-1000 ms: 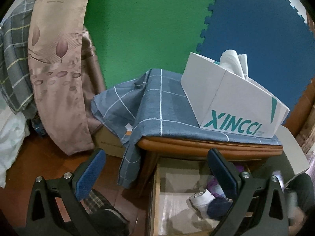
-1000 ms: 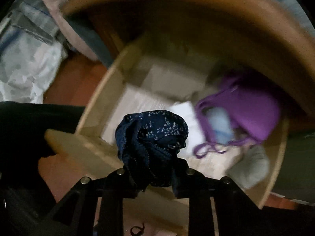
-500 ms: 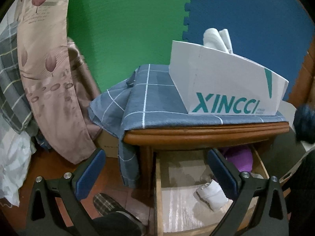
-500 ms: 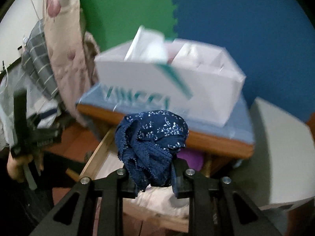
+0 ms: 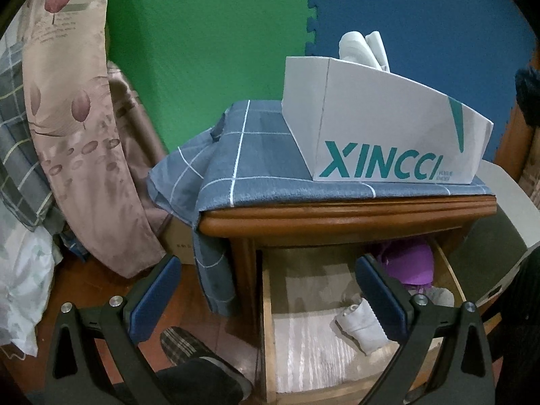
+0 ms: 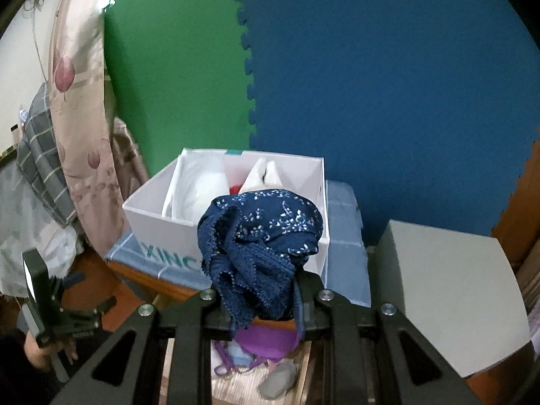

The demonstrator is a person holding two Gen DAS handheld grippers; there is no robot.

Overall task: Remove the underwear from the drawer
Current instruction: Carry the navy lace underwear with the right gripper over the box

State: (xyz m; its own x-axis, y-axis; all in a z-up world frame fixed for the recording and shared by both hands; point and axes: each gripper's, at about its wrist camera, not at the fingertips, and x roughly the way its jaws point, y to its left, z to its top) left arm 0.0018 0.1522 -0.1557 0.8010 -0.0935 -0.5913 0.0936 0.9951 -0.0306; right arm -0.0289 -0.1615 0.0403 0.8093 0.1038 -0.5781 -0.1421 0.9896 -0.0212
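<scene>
My right gripper point(image 6: 261, 300) is shut on navy floral underwear point(image 6: 263, 243), bunched up and held in the air in front of the white XINCCI box point(image 6: 162, 233) on the nightstand. The underwear shows as a dark blur at the right edge of the left wrist view point(image 5: 528, 94). The open wooden drawer point(image 5: 266, 320) sits below the nightstand top; it holds a purple garment point(image 5: 408, 266) and a white rolled item point(image 5: 361, 324). My left gripper point(image 5: 270, 297) is open and empty, in front of the drawer's left side.
The XINCCI box point(image 5: 371, 135) stands on a blue checked cloth point(image 5: 243, 172) over the nightstand. A pink curtain point(image 5: 77, 128) hangs at left. A grey box point(image 6: 449, 290) stands right of the nightstand. A slippered foot point(image 5: 195, 357) is on the floor below.
My right gripper has lifted the navy underwear out of the drawer and up to the height of the box. My left gripper has stayed open and shifted slightly.
</scene>
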